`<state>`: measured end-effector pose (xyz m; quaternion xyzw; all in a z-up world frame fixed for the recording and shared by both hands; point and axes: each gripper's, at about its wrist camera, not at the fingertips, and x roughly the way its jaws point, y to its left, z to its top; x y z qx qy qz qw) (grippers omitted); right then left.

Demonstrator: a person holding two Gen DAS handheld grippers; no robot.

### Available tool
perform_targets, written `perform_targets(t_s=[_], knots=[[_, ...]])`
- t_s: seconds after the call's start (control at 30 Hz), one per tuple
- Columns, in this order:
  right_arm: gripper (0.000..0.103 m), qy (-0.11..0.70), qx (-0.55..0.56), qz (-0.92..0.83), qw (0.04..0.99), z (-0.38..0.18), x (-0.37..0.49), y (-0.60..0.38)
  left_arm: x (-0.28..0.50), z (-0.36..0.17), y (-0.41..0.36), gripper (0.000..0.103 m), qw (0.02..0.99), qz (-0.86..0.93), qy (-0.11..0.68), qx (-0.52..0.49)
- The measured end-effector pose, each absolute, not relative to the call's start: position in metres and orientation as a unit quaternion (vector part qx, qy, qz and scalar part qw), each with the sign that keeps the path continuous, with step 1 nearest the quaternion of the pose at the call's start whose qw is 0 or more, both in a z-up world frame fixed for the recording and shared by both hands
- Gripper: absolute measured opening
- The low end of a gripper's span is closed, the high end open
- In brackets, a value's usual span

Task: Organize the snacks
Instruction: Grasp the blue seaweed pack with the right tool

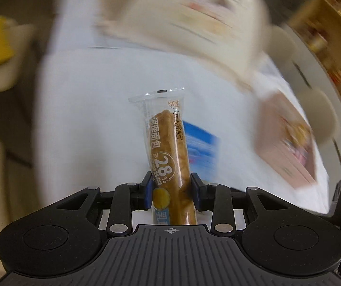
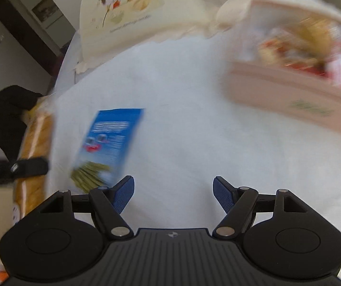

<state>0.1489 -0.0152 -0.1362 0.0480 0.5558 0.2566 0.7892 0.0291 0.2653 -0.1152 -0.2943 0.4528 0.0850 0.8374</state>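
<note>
Long bread stick [image 1: 170, 157] in clear crinkly wrapper printed "28%", clamped between the blue-padded fingers of my left gripper [image 1: 171, 191] above the white-clothed worktop [image 1: 86, 119], blue snack packet [image 2: 109, 143] lying flat, pink snack box [image 2: 289, 88] blurred, my right gripper [image 2: 173, 196] fingers apart, holding nothing.

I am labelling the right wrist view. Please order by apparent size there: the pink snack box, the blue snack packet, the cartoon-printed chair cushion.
1. Pink snack box, largest, though blurred and cut by the frame edge.
2. Cartoon-printed chair cushion, close to the box; it is farther away, so this order is unsure.
3. Blue snack packet, clearly smallest.
</note>
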Motion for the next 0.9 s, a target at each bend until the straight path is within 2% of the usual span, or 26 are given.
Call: perform_targets(t_s=[0.07,0.1,0.2,0.3,0.33,0.43,0.5,0.7,0.9], knots=[[0.076,0.569,0.053,0.252,0.781,-0.144,0.153,0.015,0.016,-0.121,0.296,0.036,0.826,0.105,0.451,-0.321],[0.087,0.567,0.045,0.24,0.787,-0.145,0.152,0.029,0.013,-0.127,0.303,0.036,0.822,0.11,0.45,-0.331],[0.089,0.559,0.023,0.229,0.797,-0.145,0.149,0.069,0.004,-0.136,0.322,0.036,0.813,0.116,0.45,-0.35],[0.101,0.552,-0.012,0.217,0.805,-0.149,0.148,0.103,-0.002,-0.141,0.328,0.036,0.806,0.112,0.454,-0.362],[0.102,0.549,-0.031,0.208,0.809,-0.151,0.146,0.112,-0.002,-0.142,0.328,0.036,0.805,0.111,0.457,-0.362],[0.099,0.532,-0.089,0.202,0.817,-0.154,0.139,0.13,0.004,-0.142,0.327,0.036,0.804,0.104,0.471,-0.349],[0.087,0.521,-0.11,0.214,0.819,-0.151,0.131,0.125,0.008,-0.144,0.318,0.036,0.803,0.086,0.483,-0.338],[0.085,0.489,-0.141,0.243,0.826,-0.122,0.106,0.064,0.027,-0.14,0.272,0.036,0.804,0.026,0.507,-0.308],[0.085,0.483,-0.124,0.212,0.841,-0.092,0.096,-0.018,0.052,-0.13,0.212,0.036,0.8,-0.048,0.527,-0.282]])
